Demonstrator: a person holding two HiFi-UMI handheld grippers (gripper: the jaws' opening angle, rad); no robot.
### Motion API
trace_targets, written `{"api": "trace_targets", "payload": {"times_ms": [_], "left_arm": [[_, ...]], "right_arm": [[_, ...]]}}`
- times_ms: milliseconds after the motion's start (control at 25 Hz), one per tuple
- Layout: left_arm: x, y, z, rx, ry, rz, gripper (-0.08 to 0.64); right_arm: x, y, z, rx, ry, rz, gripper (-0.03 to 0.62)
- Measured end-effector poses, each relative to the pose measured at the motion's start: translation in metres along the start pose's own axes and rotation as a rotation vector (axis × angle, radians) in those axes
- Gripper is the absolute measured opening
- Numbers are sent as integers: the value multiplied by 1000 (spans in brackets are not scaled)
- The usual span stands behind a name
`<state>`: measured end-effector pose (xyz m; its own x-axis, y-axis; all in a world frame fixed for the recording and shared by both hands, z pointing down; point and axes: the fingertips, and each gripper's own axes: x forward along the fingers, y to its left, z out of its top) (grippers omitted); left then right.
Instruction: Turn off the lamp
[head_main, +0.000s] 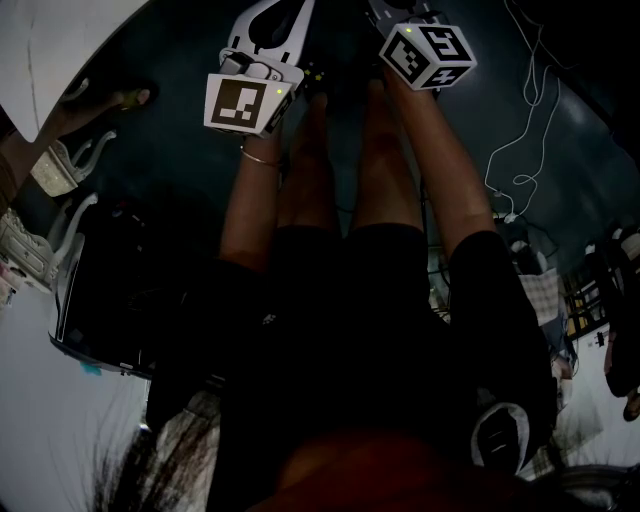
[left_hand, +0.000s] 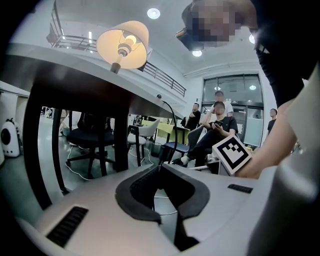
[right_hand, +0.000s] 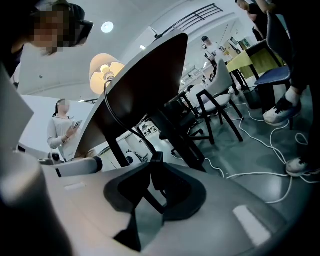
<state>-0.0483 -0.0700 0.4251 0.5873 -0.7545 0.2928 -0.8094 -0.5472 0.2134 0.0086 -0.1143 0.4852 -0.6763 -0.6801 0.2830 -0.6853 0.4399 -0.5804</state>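
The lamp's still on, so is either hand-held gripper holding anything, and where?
The right hand-held gripper seems to pinch the black cord switch with its jaw tips; the left hand-held gripper, the thin cord itself.

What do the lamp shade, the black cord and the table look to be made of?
Lamp shade: thin translucent fabric or paper, matte; the lit bulb glows through it.
Cord: black, smooth, bends freely; likely plastic-sheathed.
Table: dark, flat, matte underside with a pale edge; probably laminated board, but painted metal can't be ruled out.

The dark floor (greenish) bears loose white cables.
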Motion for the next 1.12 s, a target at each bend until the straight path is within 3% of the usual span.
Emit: {"api": "trace_targets", "payload": {"times_ms": [600,1120], "left_arm": [[-1,0,0,-2,0,2,8],[2,-2,-6,-11,15,-14,8]], "right_arm": [[-3,3,7,49,-22,20,71],[-8,13,11,115,-24,95,64]]}}
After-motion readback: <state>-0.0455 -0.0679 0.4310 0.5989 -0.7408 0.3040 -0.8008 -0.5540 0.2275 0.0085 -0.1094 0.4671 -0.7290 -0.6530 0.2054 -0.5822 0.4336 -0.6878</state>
